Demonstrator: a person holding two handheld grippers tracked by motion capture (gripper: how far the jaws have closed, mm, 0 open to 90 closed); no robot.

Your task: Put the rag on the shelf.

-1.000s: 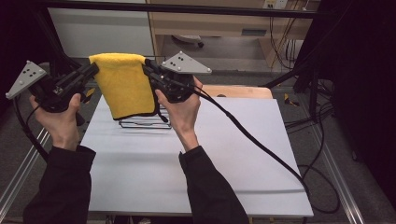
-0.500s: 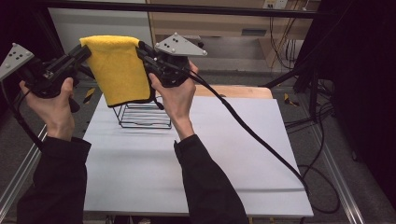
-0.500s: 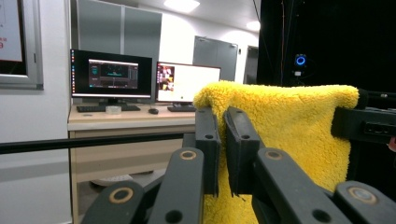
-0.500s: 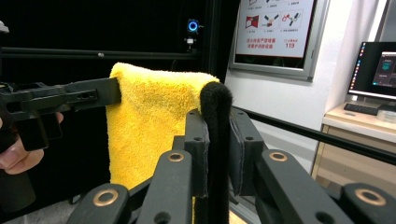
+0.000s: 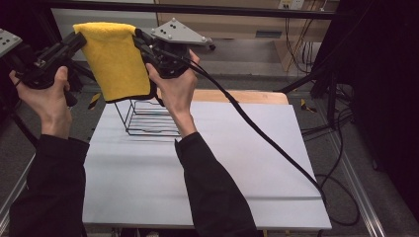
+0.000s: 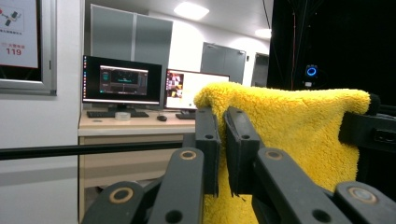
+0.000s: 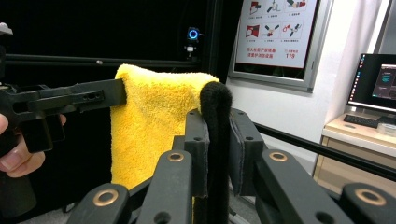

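Between the grippers: yellow towel (image 5: 114, 59) stretched, above wire rack (image 5: 148, 117).
Left gripper (image 5: 79, 38): clenched on one top corner.
Right gripper (image 5: 139, 39): clenched on other.
Done: towel lifted, spread.
Left: likely draping over rack.

We hold both arms raised over the far left part of the table, black sleeves coming in from the near edge. Our left hand (image 5: 47, 96) grips the left gripper (image 5: 79, 38) out past the left edge, its jaws pointing right and pinched shut on the towel's (image 5: 114, 59) left top corner. Our right hand (image 5: 175, 86) carries the right gripper (image 5: 139, 40), jaws pointing left and clamped on the right top corner. Both forearms slant upward, the wrists near level with each other.
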